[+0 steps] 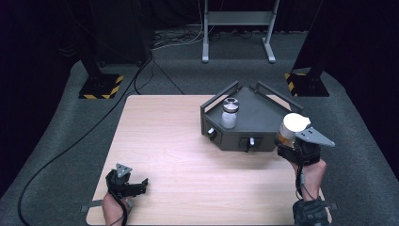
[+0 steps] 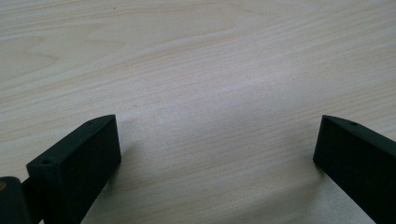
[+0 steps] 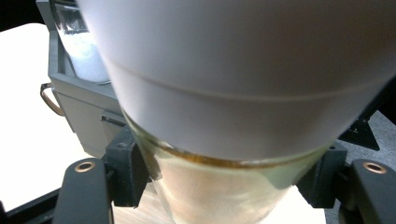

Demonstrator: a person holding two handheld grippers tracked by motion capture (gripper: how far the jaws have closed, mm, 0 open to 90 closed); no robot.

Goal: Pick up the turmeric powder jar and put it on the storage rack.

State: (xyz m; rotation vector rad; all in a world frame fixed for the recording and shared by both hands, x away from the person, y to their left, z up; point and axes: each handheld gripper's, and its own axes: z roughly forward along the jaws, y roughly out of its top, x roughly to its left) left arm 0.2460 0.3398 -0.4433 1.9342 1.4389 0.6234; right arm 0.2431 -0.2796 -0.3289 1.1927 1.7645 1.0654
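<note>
High view: the right tongs [image 1: 292, 141] grip a white-capped jar [image 1: 291, 128] of amber stuff at the right near corner of the dark tray [image 1: 263, 123], held above the worktop [image 1: 174, 141]. A second jar [image 1: 229, 113] with white contents already stands in the tray's left part. I judge the carry-in step is under way; next comes lowering it onto bare tray floor, clear of the rim. The left tongs [image 1: 134, 187] rest wide and empty at the near left.
</note>
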